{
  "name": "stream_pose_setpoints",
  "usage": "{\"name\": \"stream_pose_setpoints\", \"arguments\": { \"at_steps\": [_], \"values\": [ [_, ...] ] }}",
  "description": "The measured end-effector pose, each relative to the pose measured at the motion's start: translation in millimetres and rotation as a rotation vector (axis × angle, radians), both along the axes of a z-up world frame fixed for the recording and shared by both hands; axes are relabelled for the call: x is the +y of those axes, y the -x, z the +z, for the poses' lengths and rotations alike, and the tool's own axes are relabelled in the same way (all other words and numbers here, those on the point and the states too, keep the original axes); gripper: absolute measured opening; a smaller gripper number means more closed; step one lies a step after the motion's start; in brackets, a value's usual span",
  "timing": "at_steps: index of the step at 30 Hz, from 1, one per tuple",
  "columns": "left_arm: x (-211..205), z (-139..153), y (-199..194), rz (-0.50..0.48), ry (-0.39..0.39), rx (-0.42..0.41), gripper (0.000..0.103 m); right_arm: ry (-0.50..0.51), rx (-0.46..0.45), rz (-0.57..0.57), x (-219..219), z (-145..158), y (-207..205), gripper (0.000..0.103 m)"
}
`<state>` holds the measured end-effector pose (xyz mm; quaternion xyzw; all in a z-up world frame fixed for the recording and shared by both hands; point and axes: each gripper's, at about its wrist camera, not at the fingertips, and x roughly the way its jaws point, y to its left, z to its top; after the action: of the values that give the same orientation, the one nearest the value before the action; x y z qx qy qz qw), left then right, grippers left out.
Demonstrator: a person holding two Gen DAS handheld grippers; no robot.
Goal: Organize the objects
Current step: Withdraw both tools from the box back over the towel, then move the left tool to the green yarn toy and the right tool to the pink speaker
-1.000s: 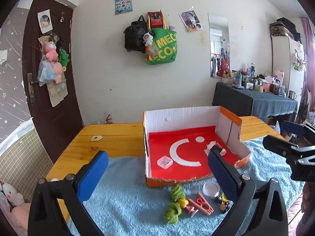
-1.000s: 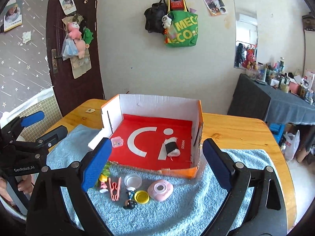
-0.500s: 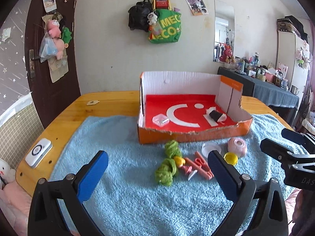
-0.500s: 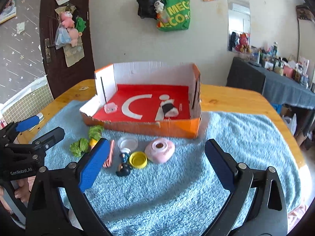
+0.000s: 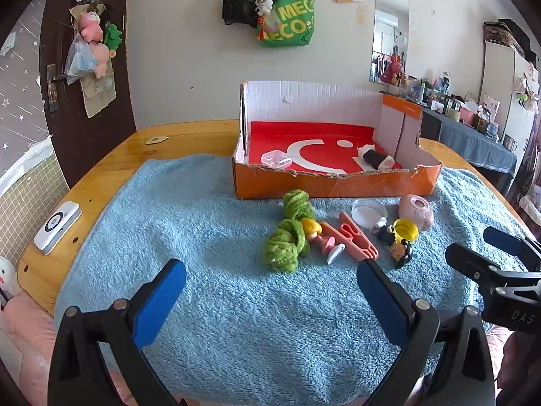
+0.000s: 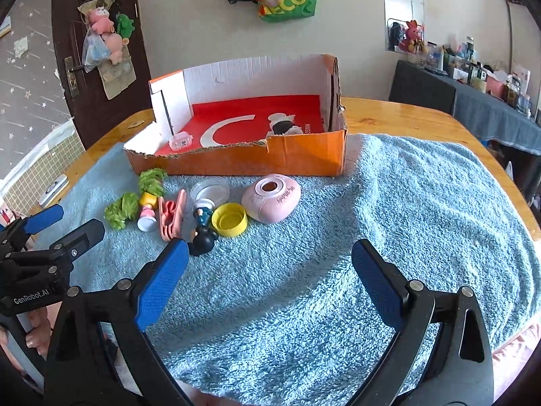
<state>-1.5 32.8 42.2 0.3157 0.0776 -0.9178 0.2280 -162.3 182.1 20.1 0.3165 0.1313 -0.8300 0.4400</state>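
An orange cardboard box (image 5: pixel 338 186) (image 6: pixel 304 155) with a red floor stands on a blue towel (image 5: pixel 203 223) (image 6: pixel 405 203). Inside lie a small clear case (image 5: pixel 275 160) (image 6: pixel 181 141) and a black-and-white item (image 5: pixel 375 159) (image 6: pixel 283 128). In front of the box lie green yarn (image 5: pixel 289 237) (image 6: pixel 135 199), a pink clip (image 5: pixel 351 237) (image 6: pixel 170 215), a clear lid (image 5: pixel 368 211) (image 6: pixel 209 190), a yellow cap (image 5: pixel 405 230) (image 6: pixel 230 219), a pink round device (image 5: pixel 417 209) (image 6: pixel 272 197) and small figurines (image 5: pixel 399 252) (image 6: pixel 203 233). My left gripper (image 5: pixel 270 291) and right gripper (image 6: pixel 268 277) both hover open and empty above the towel's near part.
A white flat device (image 5: pixel 57 226) lies on the wooden table (image 5: pixel 111 165) edge at the left. The right gripper's body (image 5: pixel 500 270) shows at the right of the left wrist view. A door with hanging toys, wall bags and a cluttered dark side table stand behind.
Both grippers have drawn back from the box and dropped lower toward the towel. The loose objects now sit ahead of the fingers. Both stay open.
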Motion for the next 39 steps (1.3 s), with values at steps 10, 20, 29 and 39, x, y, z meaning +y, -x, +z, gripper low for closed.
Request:
{"name": "stream_pose_setpoints", "arguments": {
  "at_steps": [10,20,29,39],
  "values": [
    [1,-2,2,0.004,-0.011,-0.018,0.103,-0.018,-0.010,0.019,-3,-3,-1,0.099],
    [-4,-9,7,0.011,-0.043,-0.047,0.103,-0.045,-0.018,0.034,-8,-8,2,0.099],
    [-11,-14,12,0.023,-0.053,-0.068,0.103,-0.071,-0.030,0.034,-13,-13,10,0.099],
    [-32,-21,30,0.024,-0.095,-0.114,0.103,-0.094,-0.065,0.003,-33,-8,41,0.099]
  ]
}}
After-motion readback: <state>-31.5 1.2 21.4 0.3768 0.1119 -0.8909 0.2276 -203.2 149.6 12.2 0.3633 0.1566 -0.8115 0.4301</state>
